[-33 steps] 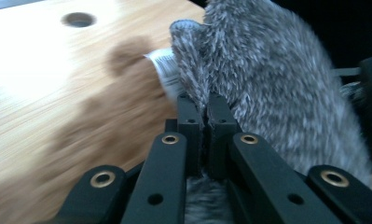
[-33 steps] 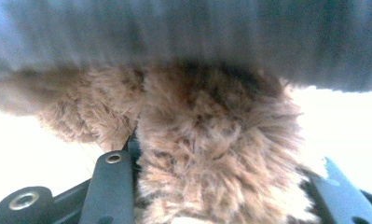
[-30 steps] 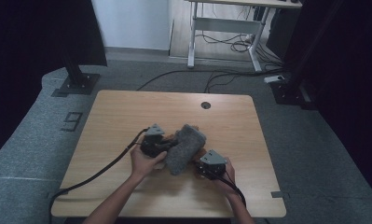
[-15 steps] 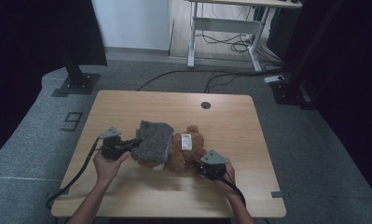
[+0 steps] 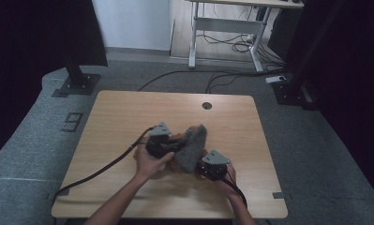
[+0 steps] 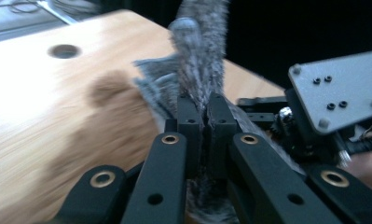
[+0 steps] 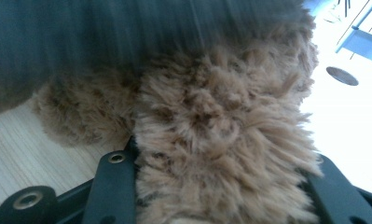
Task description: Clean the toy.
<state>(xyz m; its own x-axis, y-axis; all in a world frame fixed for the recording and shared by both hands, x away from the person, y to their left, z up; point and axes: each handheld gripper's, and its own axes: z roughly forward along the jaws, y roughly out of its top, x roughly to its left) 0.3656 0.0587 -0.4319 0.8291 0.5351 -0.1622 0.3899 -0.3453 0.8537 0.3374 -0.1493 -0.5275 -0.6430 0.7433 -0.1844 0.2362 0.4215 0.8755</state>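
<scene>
Your left hand-held gripper [image 6: 200, 116] is clamped on the grey furry cloth [image 5: 194, 147], draped just ahead over the brown plush toy [image 7: 221, 154]. Your right hand-held gripper [image 5: 208, 169] grips that toy on the worktop [image 5: 128, 112]. Pull too hard and the thin pinch may slip off.

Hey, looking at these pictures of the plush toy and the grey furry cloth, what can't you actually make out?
- Brown plush toy: right tool view, too close, cut off by the edges; its overall shape is unclear.
- Grey furry cloth: high view, it covers most of the toy.
- Cloth's upper part: left tool view, motion blur.
- Left tool: shut on the cloth; the pads' contact is buried in fur.
- Right tool: high view, jaw tips hidden under the cloth and toy.
</scene>
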